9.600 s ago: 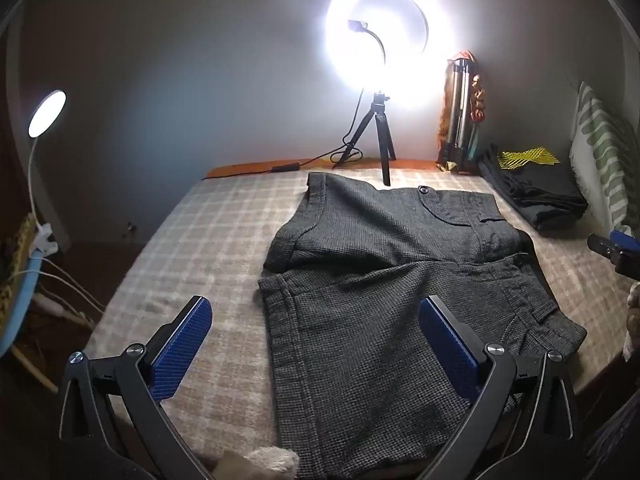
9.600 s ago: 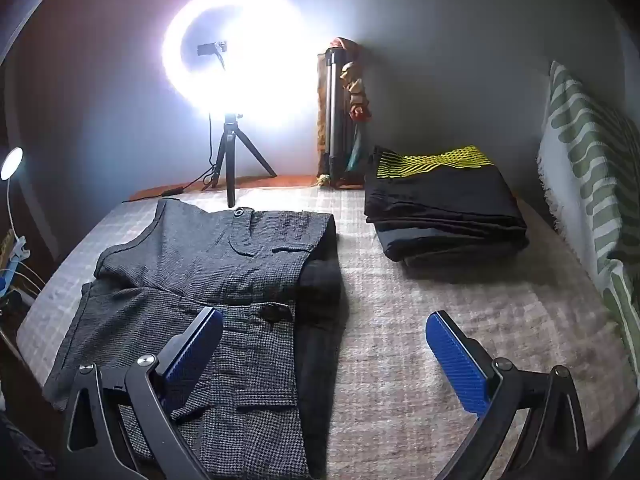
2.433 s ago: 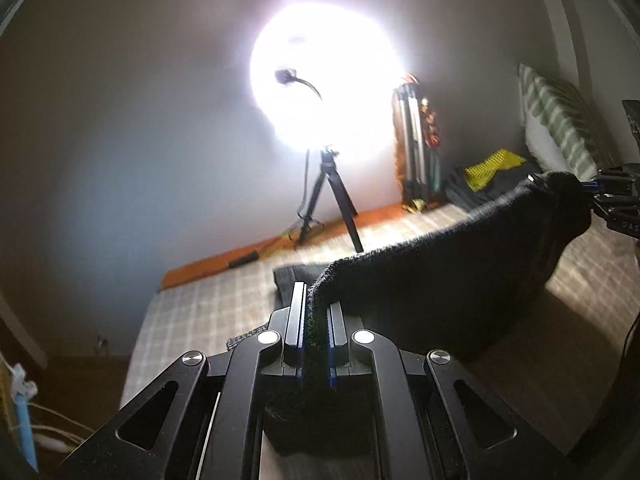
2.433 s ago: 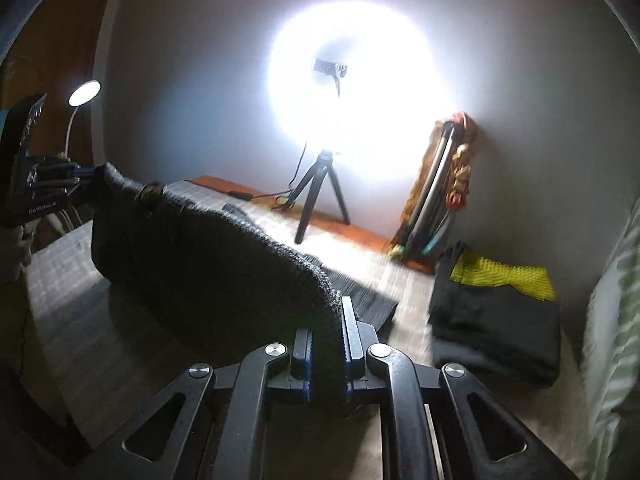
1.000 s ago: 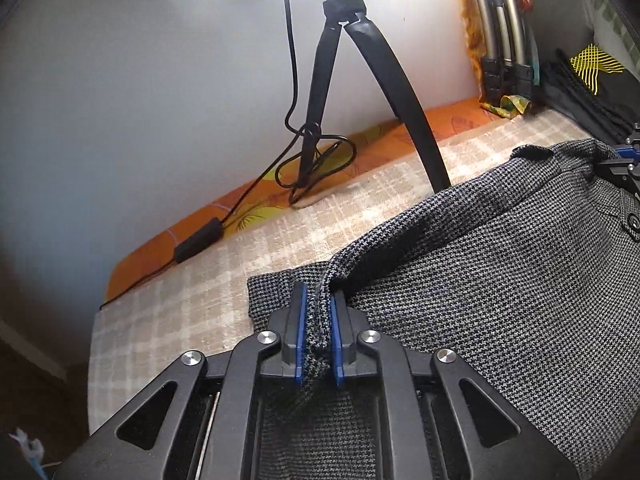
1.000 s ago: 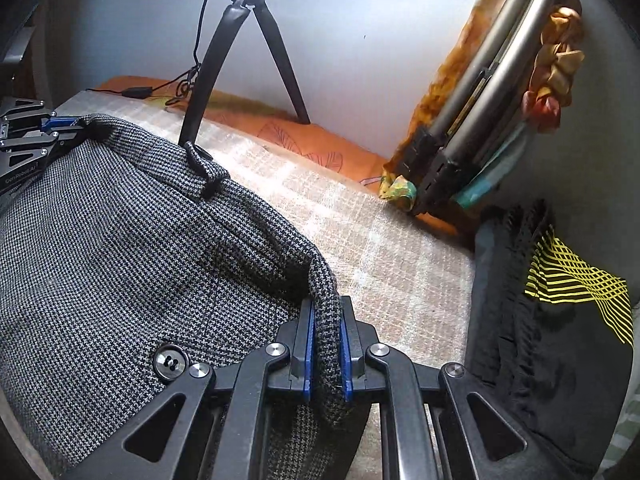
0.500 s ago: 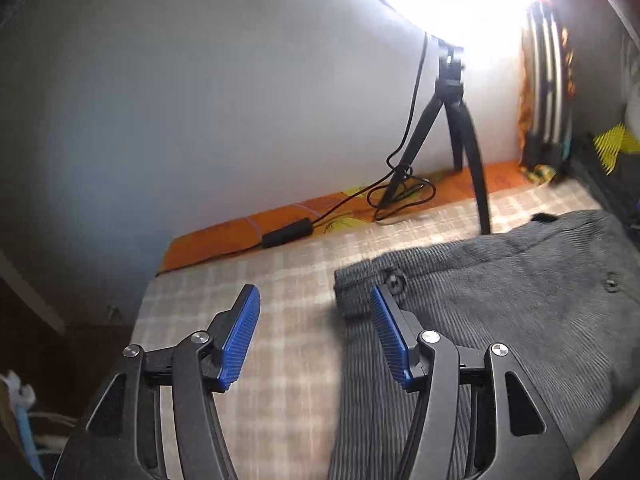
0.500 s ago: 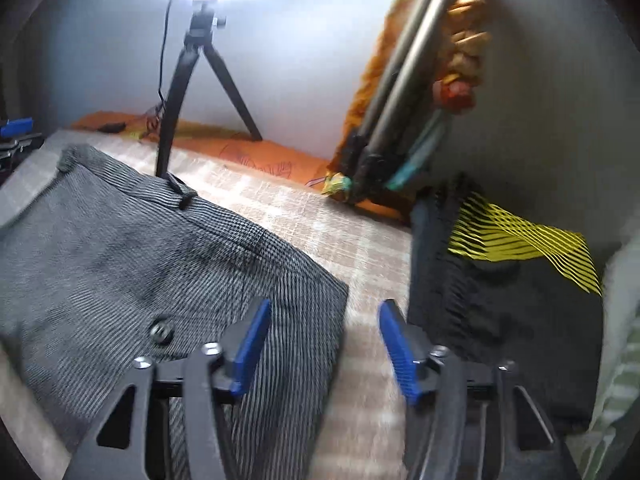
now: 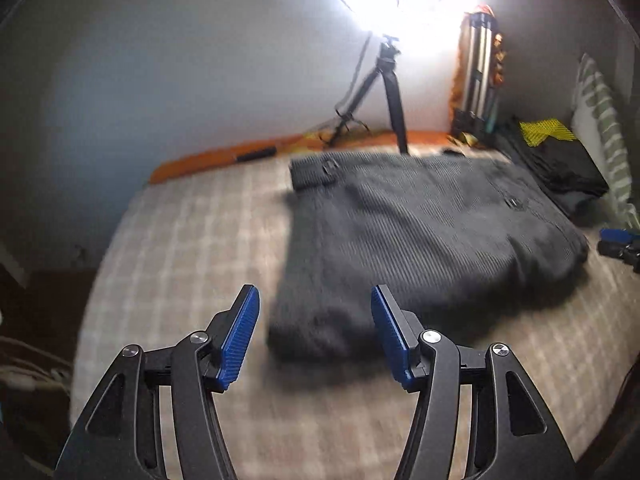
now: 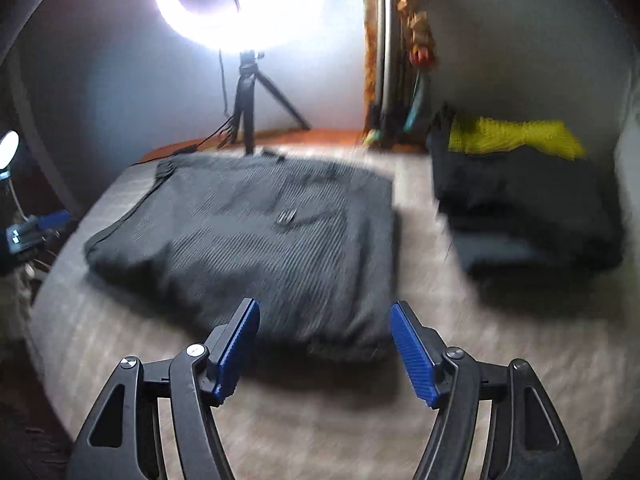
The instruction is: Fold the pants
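The grey houndstooth pants (image 9: pixel 420 232) lie folded in half on the checked bed cover, as a flat rectangle; they also show in the right wrist view (image 10: pixel 256 240). My left gripper (image 9: pixel 314 336) is open and empty, hanging above the bed just before the near left corner of the pants. My right gripper (image 10: pixel 324 350) is open and empty, just before the near right corner. The right gripper's blue tip shows at the right edge of the left wrist view (image 9: pixel 618 240). Both views are motion-blurred.
A ring light on a tripod (image 9: pixel 390 92) stands at the bed's far edge by the wall. A folded tripod (image 10: pixel 394 60) leans there too. A stack of black folded clothes with a yellow patch (image 10: pixel 520 188) lies right of the pants. A striped pillow (image 9: pixel 604 136) is far right.
Both grippers held the pants' edge a second ago, let go half a second ago, and have since drawn back toward me and up. The pants stay folded on the bed.
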A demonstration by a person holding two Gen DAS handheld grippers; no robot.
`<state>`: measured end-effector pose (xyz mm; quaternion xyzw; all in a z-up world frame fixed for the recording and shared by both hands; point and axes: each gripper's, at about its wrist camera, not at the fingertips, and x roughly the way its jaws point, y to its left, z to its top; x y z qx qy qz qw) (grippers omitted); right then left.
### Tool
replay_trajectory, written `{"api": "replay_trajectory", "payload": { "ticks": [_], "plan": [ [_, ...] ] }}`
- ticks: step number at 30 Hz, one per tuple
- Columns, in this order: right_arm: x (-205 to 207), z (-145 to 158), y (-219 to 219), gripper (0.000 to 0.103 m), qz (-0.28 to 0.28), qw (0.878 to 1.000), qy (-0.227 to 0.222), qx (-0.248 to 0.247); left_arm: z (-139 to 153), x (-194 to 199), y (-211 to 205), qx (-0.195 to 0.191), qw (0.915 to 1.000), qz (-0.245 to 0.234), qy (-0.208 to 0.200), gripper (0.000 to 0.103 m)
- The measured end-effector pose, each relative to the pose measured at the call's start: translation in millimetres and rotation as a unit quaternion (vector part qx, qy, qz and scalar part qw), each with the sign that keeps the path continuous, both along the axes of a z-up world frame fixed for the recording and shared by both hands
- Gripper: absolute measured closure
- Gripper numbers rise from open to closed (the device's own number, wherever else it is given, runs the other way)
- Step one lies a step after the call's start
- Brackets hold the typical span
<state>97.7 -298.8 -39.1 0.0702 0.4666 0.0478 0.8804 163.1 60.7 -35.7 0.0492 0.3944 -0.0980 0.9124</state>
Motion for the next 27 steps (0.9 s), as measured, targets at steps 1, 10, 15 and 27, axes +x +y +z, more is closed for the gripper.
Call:
{"api": "replay_trajectory", "payload": {
  "ticks": [1,10,15,27],
  "plan": [
    [-4.5,-5.5,3.6,0.033,0.004,1.0,0.008,0.015,-2.5,-5.2,-1.8,-0.002,1.0,-0.003,0.005,0.046],
    [-5.6,-41.1,43.5,0.033,0.052,0.994,0.041,0.086,-34.7,-27.8,-8.9,-0.033,0.9972,-0.015,0.066,0.046],
    [12.5,-52.9,49.9,0.033,0.039,0.991,0.047,0.116,-50.3,-18.8,-9.4,-0.042,0.9955,-0.011,0.085,0.046],
    [43.6,-65.3,70.4,0.031,0.036,0.989,0.029,0.141,-54.9,11.4,-14.9,-0.076,0.9945,0.001,0.073,0.046]
  ]
}}
